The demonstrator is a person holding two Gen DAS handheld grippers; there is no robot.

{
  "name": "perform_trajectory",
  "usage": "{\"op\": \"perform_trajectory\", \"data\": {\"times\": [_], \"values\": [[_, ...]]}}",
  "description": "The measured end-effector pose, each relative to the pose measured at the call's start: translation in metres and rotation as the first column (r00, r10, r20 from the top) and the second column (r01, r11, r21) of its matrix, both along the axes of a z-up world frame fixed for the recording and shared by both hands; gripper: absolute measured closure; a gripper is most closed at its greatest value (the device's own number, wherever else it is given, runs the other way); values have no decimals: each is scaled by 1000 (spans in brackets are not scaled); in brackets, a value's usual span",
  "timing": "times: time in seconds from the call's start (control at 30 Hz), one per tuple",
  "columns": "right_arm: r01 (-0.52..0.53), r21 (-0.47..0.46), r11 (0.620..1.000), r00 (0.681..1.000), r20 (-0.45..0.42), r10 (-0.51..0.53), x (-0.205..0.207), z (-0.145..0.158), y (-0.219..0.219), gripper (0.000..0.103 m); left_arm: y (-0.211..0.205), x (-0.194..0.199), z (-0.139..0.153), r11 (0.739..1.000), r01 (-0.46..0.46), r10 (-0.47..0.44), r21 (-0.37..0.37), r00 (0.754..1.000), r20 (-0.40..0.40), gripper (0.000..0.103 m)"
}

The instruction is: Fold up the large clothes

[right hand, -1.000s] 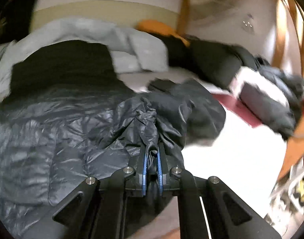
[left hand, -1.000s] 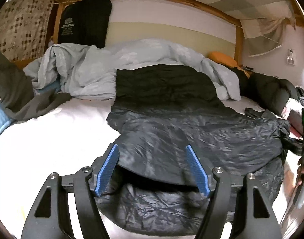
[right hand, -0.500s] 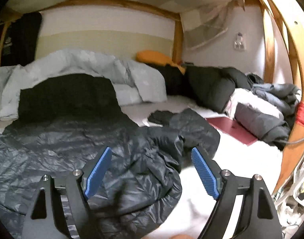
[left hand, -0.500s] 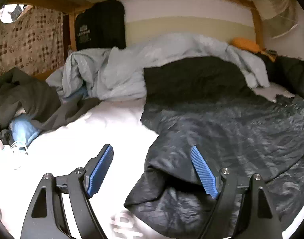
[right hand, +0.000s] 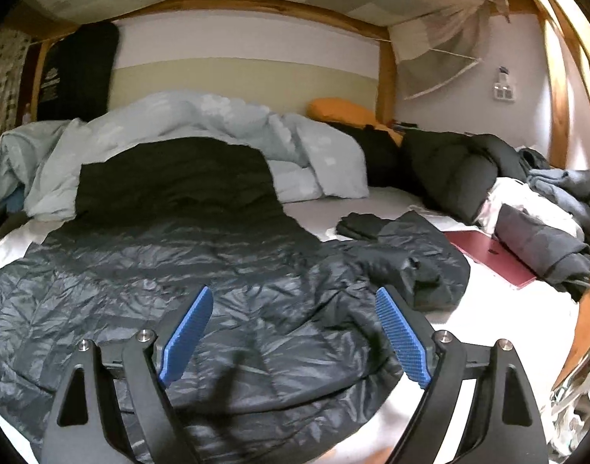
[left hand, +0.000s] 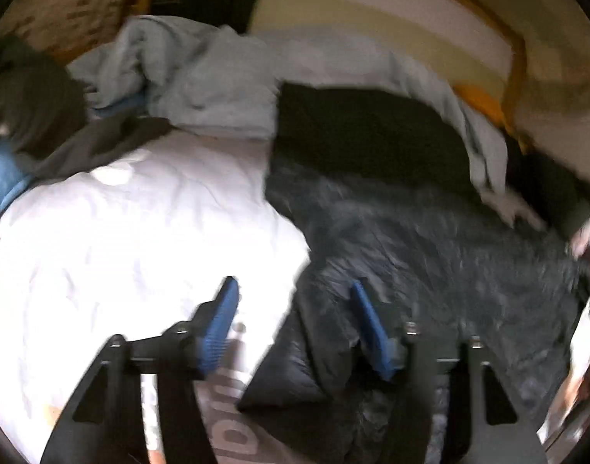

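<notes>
A large dark grey puffer jacket (right hand: 179, 270) lies spread on the white bed sheet (left hand: 140, 232), its right sleeve (right hand: 422, 247) crumpled. In the blurred left wrist view my left gripper (left hand: 295, 309) hovers at the left edge of the jacket (left hand: 430, 255). Its jaws are closing, with that edge and bare sheet between the blue pads, and no clamp shows. My right gripper (right hand: 295, 321) hangs over the jacket's lower right part. Its jaws are opening wide and hold nothing; the fabric lies below them.
A light blue duvet (right hand: 217, 123) and a black cloth (right hand: 171, 178) lie behind the jacket. On the right are a black coat (right hand: 457, 162), grey clothes (right hand: 538, 239), a flat red item (right hand: 492, 255) and an orange pillow (right hand: 341, 110). A wooden bed frame (right hand: 387, 77) surrounds the bed.
My right gripper let go of the bunched jacket fabric, opened wide and lifted back. My left gripper swung left to the jacket's left edge and its jaws narrowed.
</notes>
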State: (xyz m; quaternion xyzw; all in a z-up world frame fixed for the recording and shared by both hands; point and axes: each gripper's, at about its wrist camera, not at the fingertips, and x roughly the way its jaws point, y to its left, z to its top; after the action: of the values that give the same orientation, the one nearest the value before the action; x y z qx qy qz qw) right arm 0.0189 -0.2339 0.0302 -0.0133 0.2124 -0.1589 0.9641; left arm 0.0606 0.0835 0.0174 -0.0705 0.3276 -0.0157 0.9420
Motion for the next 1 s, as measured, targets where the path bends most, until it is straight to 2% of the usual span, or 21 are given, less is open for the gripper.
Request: {"op": "perform_trajectory", "data": {"times": [0.1,0.17,0.2,0.3,0.4,0.43,0.5,0.6,0.7,0.73,0.83,0.93,1.0], "values": [[-12,-16,1000,1000,-24,11,3,-4,4,16,-30,5,-17,984,32,-17,175,996,-83,60],[-13,-28,1000,999,-49,11,6,-7,5,16,-40,4,-27,973,26,1,228,993,-120,60],[-11,-28,1000,998,-58,10,7,-8,4,16,-41,4,-30,973,19,11,231,991,-131,60],[-8,-3,1000,997,-74,7,8,-12,0,16,-37,0,-33,983,19,6,182,991,-136,60],[-4,47,999,996,-83,8,10,-13,-7,16,-30,1,-31,995,84,-77,51,988,-134,61],[-1,59,998,996,-85,6,10,-14,-8,16,-28,0,-30,995,98,-96,9,987,-128,68],[3,85,996,996,-89,4,11,-14,-12,16,-27,-1,-28,996,90,-89,7,990,-111,90],[2,128,992,996,-91,10,13,-15,-18,16,-20,-9,-14,998,2,1,63,999,-45,94],[6,163,987,996,-88,8,11,-15,-25,16,2,-18,3,986,-145,143,83,989,31,95],[9,171,985,996,-88,6,10,-16,-27,16,14,-18,6,976,-199,197,84,980,36,95],[11,213,977,996,-90,8,10,-17,-35,16,44,-17,3,942,-327,329,81,944,-19,96],[10,255,967,996,-93,15,11,-18,-42,16,68,-22,-5,907,-416,420,72,906,-59,96],[11,262,965,996,-90,13,10,-18,-44,16,79,-29,-3,880,-469,472,70,880,-49,96]]}}
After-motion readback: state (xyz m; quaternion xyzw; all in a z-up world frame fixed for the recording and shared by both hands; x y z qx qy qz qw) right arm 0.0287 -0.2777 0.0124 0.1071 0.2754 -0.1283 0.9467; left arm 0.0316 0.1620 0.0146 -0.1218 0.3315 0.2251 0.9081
